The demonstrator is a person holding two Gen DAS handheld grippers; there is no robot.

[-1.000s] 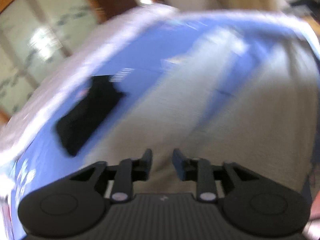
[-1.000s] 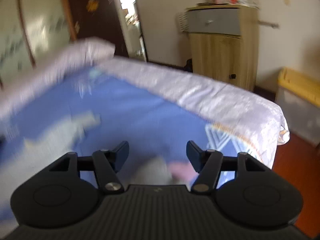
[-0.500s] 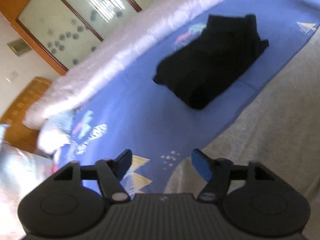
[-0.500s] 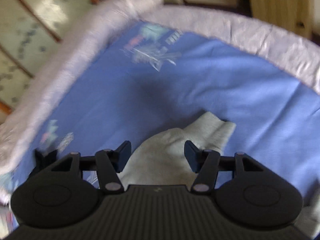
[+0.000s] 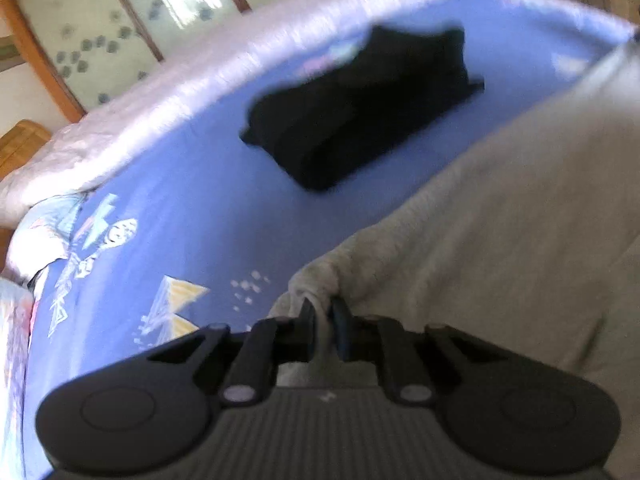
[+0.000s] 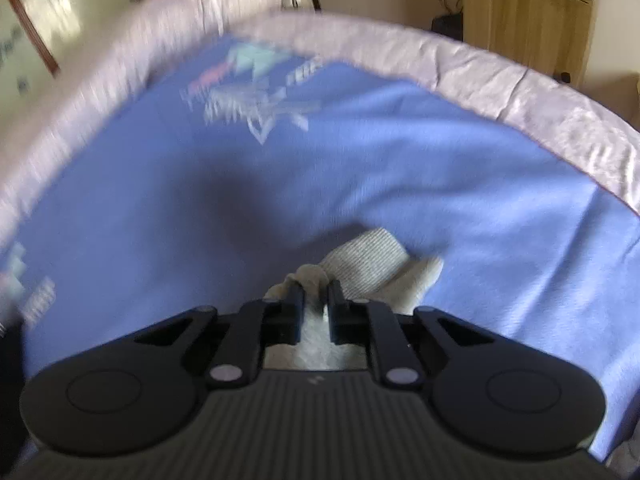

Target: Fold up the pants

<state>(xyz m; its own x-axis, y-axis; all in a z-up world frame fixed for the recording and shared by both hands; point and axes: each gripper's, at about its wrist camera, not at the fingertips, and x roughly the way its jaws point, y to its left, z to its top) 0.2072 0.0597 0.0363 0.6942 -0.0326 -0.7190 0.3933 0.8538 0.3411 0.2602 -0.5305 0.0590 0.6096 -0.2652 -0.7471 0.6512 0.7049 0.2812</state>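
Left wrist view: left tool [image 5: 323, 320] is pinched shut on a corner of the soft grey pants [image 5: 500, 240] lying on the bed [image 5: 180, 200]; right tool [image 6: 314, 300] clamps a cuff. Light, floppy fabric, so corners look best to grab.

place: home bedroom | bed [image 6: 520, 96] with blue printed sheet [image 5: 192, 184] and pale quilted edge | sliding doors [image 5: 120, 28] of patterned frosted glass in wood frames | wooden cabinet [image 6: 524, 20] by wall | folded dark clothes [image 5: 360, 108] on sheet

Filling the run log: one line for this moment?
left gripper: shut on grey pants | right gripper: shut on grey pants | black garment: untouched on bed
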